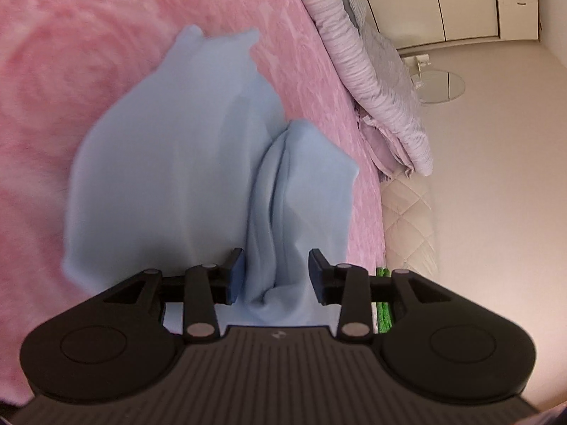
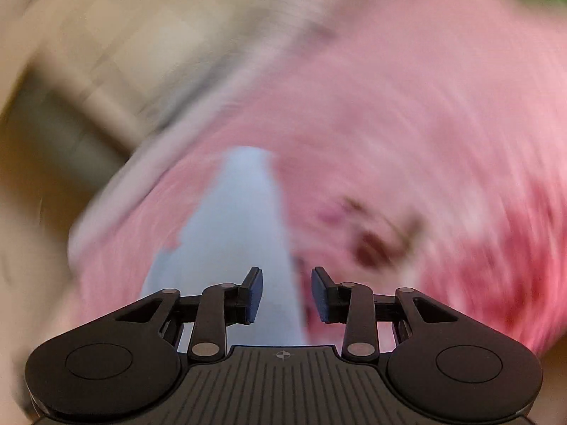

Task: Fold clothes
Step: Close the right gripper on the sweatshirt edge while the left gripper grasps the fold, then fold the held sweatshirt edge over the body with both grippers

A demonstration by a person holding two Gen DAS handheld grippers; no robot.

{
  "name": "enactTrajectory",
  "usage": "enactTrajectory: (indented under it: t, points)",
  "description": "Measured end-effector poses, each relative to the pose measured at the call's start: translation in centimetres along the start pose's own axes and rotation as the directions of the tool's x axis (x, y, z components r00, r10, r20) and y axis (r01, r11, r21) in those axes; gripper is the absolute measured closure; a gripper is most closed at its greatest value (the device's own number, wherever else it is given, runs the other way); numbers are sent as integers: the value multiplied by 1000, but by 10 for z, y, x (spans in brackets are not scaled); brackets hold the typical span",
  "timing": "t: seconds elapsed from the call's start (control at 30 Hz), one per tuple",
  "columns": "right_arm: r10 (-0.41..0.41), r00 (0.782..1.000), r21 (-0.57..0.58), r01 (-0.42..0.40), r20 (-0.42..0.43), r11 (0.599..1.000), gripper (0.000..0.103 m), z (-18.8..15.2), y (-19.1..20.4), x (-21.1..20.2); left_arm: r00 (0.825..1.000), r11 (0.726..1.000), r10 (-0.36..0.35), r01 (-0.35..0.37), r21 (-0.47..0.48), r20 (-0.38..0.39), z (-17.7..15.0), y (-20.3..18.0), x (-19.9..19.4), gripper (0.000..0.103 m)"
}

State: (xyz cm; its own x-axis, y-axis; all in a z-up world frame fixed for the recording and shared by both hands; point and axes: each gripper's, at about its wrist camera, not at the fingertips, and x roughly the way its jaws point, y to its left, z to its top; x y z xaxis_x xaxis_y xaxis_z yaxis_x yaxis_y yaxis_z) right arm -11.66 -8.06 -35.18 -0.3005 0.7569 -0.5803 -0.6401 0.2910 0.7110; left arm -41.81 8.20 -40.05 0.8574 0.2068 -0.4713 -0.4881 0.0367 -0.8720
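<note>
On the pink bedspread [image 1: 88, 81] lies a pale blue garment [image 1: 170, 163], spread wide toward the far side with a bunched, ridged portion running back toward the near edge. The left gripper [image 1: 276, 276] hangs over that ridge with its fingers spread; the gathered cloth passes between them, but the pads do not appear to press it. In the right wrist view everything is smeared by motion: the right gripper [image 2: 286, 295] also has its fingers spread, with a narrow tongue of the blue cloth reaching between them, touching neither pad as far as the blur allows.

Whether a fold has just been laid or a grip is about to be taken, I cannot tell from this. Either way, care lies in the same places: a grip should catch one clean edge rather than the whole bunched ridge, both grippers should hold matching corners at level height, and the cloth should be laid down flat, so the crumpled right portion does not get folded in as a lump.
</note>
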Motion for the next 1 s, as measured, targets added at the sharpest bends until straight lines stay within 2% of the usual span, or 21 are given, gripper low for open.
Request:
enactTrajectory:
  t: [0.07, 0.13, 0.27, 0.3, 0.33, 0.4, 0.5, 0.6, 0.63, 0.7, 0.77, 0.8, 0.87, 0.93, 1.0]
  points:
    - [54, 997, 207, -42, -54, 978, 69, 2, -30, 9, 1000, 1000, -3, 4, 7, -13, 2, -3, 9, 69]
    - [90, 993, 298, -62, -81, 953, 70, 0, -41, 19, 1000, 998, 1, 0, 62, -11, 1, -11, 14, 69]
    - [87, 993, 295, -61, -78, 954, 71, 4, -35, 38, 1000, 977, 16, -17, 213, 7, -4, -30, 16, 72]
    - [81, 993, 280, -55, -83, 958, 71, 4, -32, 39, 1000, 968, 20, -22, 250, 12, -5, -35, 16, 85]
    - [72, 994, 263, -47, -87, 964, 72, 6, -28, 40, 1000, 958, 23, -27, 287, 17, -6, -40, 17, 92]
    - [54, 994, 207, -33, -95, 978, 72, 11, -10, 50, 999, 933, 29, -37, 359, 28, -8, -49, 18, 94]
    - [45, 993, 39, -41, -113, 998, 73, 6, 20, 68, 994, 869, 14, -66, 491, 108, -12, -65, -11, 95]
    - [16, 992, -203, -42, -127, 978, 73, -16, 61, 83, 983, 840, 15, -111, 531, 182, -12, -59, -45, 95]
    - [3, 991, -274, -39, -132, 961, 73, -24, 73, 87, 980, 841, 29, -130, 526, 196, -12, -51, -52, 95]
    - [-23, 990, -401, -34, -136, 916, 73, -40, 95, 93, 976, 862, 60, -156, 482, 208, -11, -31, -59, 95]
    - [-37, 990, -469, -30, -134, 883, 73, -52, 107, 99, 973, 882, 81, -170, 439, 215, -11, -12, -62, 95]
    - [-38, 990, -488, -34, -137, 872, 73, -56, 111, 103, 973, 884, 72, -165, 438, 219, -11, -10, -62, 95]
    - [-35, 988, -505, -47, -151, 862, 73, -61, 117, 111, 972, 877, 49, -152, 455, 229, -12, -16, -61, 95]
    - [-42, 988, -523, -43, -151, 851, 73, -64, 121, 115, 971, 859, 26, -143, 492, 236, -13, -23, -69, 96]
    - [-34, 988, -514, -49, -150, 856, 73, -63, 120, 113, 972, 845, 15, -138, 516, 236, -11, -27, -75, 96]
